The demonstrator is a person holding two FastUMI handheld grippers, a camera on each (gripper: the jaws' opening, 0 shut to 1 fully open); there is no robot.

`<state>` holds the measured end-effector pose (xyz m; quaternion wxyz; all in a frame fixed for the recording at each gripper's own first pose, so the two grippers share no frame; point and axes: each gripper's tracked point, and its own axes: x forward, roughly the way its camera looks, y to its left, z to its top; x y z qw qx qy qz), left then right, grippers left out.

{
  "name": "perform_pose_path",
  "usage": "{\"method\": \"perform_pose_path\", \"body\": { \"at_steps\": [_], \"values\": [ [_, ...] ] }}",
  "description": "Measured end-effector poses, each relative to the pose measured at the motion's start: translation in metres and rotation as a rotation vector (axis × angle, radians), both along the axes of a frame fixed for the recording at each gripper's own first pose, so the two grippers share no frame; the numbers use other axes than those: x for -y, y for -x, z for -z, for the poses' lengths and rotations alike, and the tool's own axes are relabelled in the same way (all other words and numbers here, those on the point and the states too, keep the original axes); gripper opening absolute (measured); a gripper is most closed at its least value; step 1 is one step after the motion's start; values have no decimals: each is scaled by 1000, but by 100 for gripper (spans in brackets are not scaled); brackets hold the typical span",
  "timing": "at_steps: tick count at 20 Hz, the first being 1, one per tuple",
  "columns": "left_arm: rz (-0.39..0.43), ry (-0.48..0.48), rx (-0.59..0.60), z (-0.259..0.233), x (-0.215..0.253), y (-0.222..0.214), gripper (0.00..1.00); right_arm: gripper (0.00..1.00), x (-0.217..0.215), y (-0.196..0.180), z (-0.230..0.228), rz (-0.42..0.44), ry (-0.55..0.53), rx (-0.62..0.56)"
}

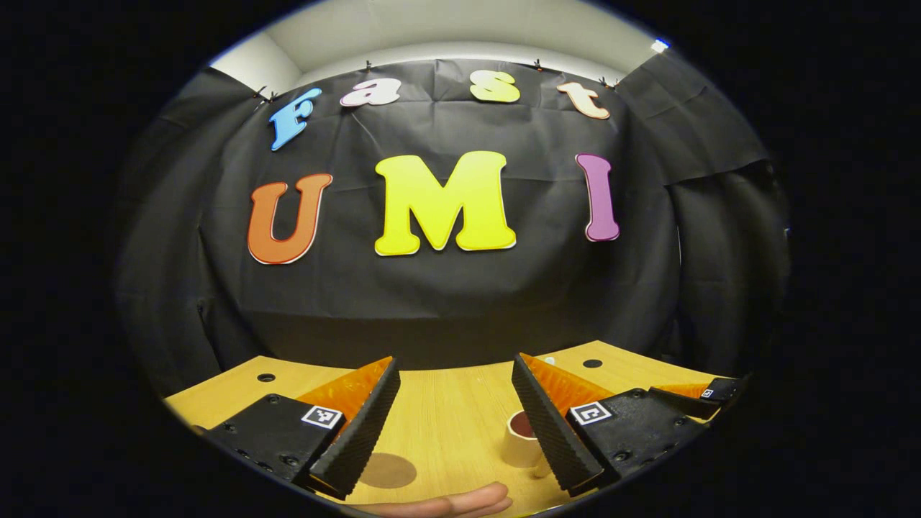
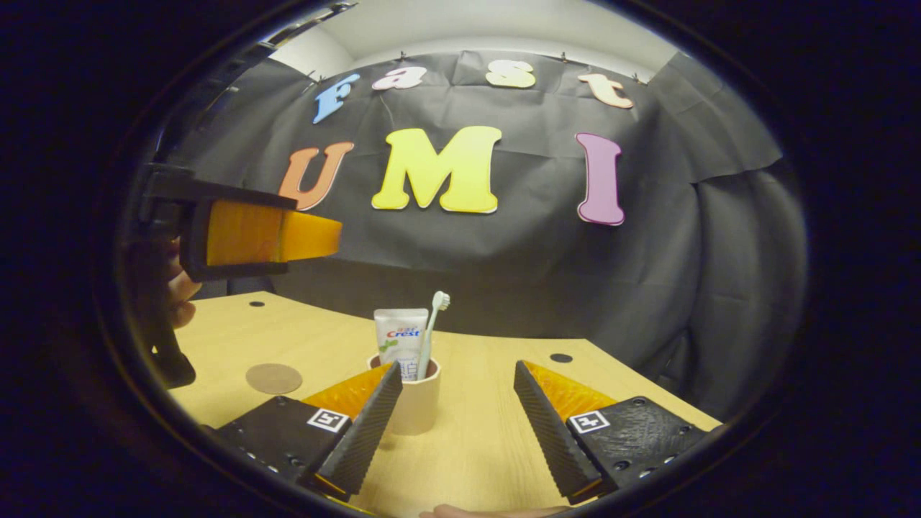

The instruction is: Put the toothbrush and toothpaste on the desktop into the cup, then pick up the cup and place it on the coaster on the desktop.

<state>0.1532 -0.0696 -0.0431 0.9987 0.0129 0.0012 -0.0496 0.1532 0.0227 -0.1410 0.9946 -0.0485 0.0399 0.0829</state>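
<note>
Already loaded: toothbrush and toothpaste stand in the cup, and only the move to the coaster is left.

Through the left gripper view, my left gripper (image 1: 455,421) hangs wide open over the wooden surface (image 1: 446,417), holding nothing; the cup (image 1: 521,439) sits just inside its right-hand finger, apart from the round brown coaster (image 1: 387,470) lying nearer the other finger. Through the right gripper view, my right gripper (image 2: 457,424) is also spread wide and empty, with the cup (image 2: 416,403) just beyond its left-hand finger, upright, the toothpaste (image 2: 400,342) tube and toothbrush (image 2: 432,327) rising from it. The coaster (image 2: 273,378) lies bare, well to the cup's left. I judge the filling done; gripping, lifting and setting the cup down is not yet begun.
</note>
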Motion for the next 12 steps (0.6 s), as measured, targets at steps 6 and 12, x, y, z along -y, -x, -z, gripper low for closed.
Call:
{"method": "perform_pose_path", "body": {
  "at_steps": [6, 12],
  "values": [
    [-39, 51, -23, 8, -35, 17, 99, 98, -29, -10, -15, -63, -58, -204],
    [-115, 66, 5, 5, -78, 47, 99, 95, -42, -27, -35, -28, 107, -265]
  ]
}}
